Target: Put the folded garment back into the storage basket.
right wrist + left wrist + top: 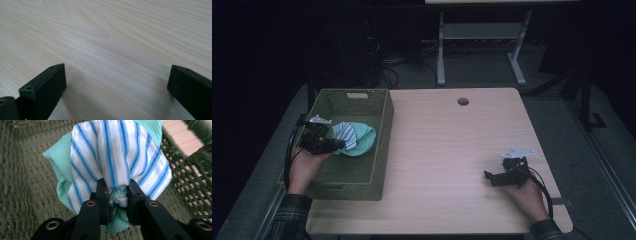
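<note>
A white cloth with blue stripes (pixel 120 157) is bunched between the jaws of my left gripper (pixel 118 195), which is shut on it. Behind it lies a mint green cloth (pixel 56 155). In the high view my left gripper (pixel 336 145) is inside the green woven basket (pixel 382 150), holding the striped cloth (pixel 346 136) against the mint green cloth (pixel 364 137). My right gripper (pixel 488 177) rests low over the wooden table (pixel 442 145) at the right, jaws wide apart with nothing between them. In the right gripper view the right gripper (pixel 116 80) faces bare table wood (pixel 112 37).
The basket fills the table's left side and overhangs its left edge. A round cable hole (pixel 463 101) sits near the table's far edge. Another desk's legs (pixel 441 50) and cables stand on the floor beyond.
</note>
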